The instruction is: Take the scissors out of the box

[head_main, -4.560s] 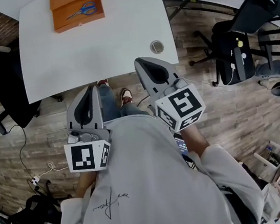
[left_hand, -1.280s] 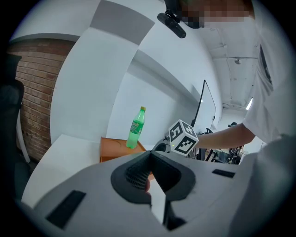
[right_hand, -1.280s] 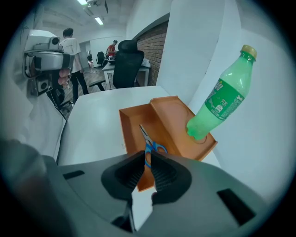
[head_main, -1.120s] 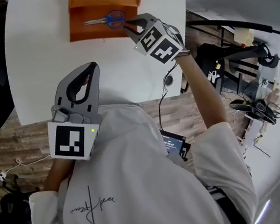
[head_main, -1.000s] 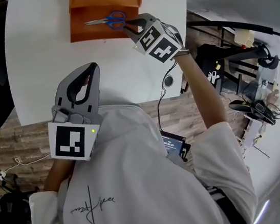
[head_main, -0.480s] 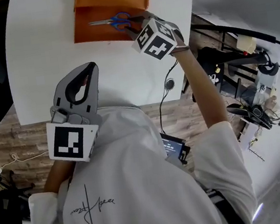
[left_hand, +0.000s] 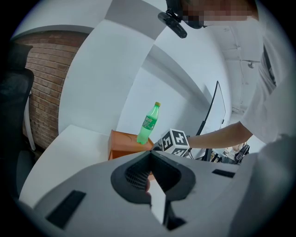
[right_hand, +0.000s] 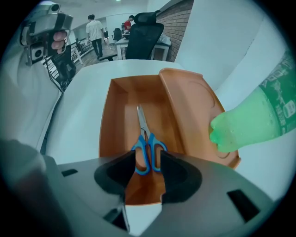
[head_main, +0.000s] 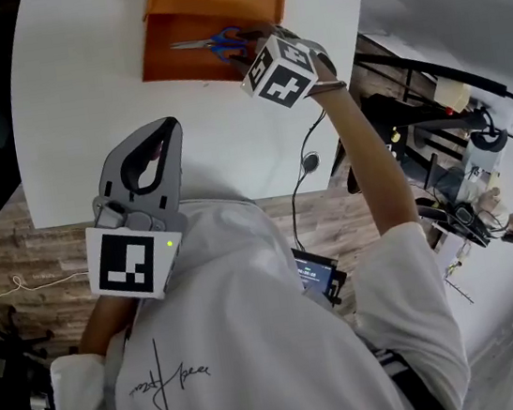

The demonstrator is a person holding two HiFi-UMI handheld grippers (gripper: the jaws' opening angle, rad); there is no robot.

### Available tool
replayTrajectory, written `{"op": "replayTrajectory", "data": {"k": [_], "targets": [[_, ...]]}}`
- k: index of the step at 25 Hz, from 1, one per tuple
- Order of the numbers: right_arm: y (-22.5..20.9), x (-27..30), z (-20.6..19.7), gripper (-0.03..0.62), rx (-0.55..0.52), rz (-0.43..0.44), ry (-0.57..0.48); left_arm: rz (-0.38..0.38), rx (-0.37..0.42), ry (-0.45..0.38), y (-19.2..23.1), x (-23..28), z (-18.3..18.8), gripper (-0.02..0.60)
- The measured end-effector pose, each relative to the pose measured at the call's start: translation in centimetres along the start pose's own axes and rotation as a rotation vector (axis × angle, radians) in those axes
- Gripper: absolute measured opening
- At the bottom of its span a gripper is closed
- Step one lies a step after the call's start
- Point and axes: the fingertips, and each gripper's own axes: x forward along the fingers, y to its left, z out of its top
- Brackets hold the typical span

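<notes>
Jaws apart, the right hand-held gripper (right_hand: 143, 163) straddled the scissors (right_hand: 144, 139) handles in the box (right_hand: 108, 115); closing, then lifting, seemed due.

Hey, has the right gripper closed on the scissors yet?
No, the right gripper is open, its jaws either side of the blue-handled scissors lying in the orange box.

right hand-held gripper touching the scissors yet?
Cannot tell. The right gripper view shows the right hand-held gripper with jaws apart, flanking the blue handles of the scissors; jaw edges overlap the handles, with neither contact nor gap plain.
</notes>
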Motion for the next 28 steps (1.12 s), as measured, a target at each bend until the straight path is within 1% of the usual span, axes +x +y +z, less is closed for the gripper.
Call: {"op": "replayTrajectory", "data": {"k": [11,16,19,21,24,28], "targets": [[0.1,1.5,-0.1,0.178,-0.073,0.004,0.064,0.001,-0.021,0.013,0.7,0.2,-0.3,0.003],[0.2,2.2,-0.6,0.178,-0.062,0.010,0.080,0.000,-0.055,0.024,1.1,0.4,-0.7,0.004],[0.3,2.7,0.1,0.178,-0.066,0.015,0.080,0.006,-0.031,0.032,1.5,0.2,-0.6,0.003],[0.1,2.6,-0.3,0.177,-0.075,0.015,0.101,0.004,-0.023,0.030,1.4,0.4,-0.4,0.003],[-0.1,2.8,-1.0,0.178,-0.068,0.027,0.123,0.009,-0.034,0.028,1.6,0.9,-0.5,0.003],[0.0,2.8,-0.9,0.176,-0.063,0.038,0.126,0.011,-0.036,0.031,1.9,1.0,-0.4,0.003]]}}
